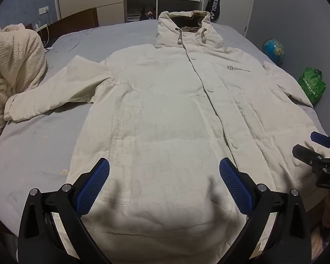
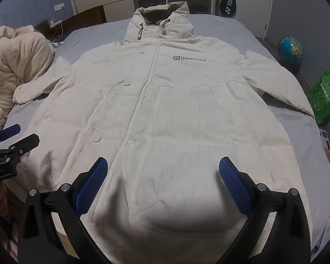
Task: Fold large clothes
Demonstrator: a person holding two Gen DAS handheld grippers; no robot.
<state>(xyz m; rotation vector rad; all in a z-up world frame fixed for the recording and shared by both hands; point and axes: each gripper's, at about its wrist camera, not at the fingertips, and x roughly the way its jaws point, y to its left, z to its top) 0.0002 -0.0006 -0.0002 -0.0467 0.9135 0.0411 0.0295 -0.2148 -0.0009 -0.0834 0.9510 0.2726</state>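
Long cream-white quilted hooded coat [image 1: 165, 110] lies flat, front up and buttoned, on the grey-sheeted bed [image 1: 33, 145]; hood toward the far end of the bed, hem at the near edge, both sleeves spread out to either side.

Left gripper [image 1: 164, 177], black frame with blue ribbed pads: jaws spread as wide as they go, nothing between them, poised above the coat's hem. Right gripper [image 2: 163, 176]: same, fully spread, empty, above the hem on the coat's other half.

Handling, judged: padded fill, so bulky and soft, light for its size; it should spring back from a fold rather than crease. Shell looks smooth, may slide on the pads. Best holds are probably a sleeve cuff or a hem corner, where layers are thin enough to pinch.

View differences: the right wrist view reads the grey chest lettering [image 2: 189, 59] clearly; it is blurred in the left view. The left view shows more of the cuff nearest the cream knitted blanket [image 1: 13, 66]. Each view catches the other gripper at the coat's side.
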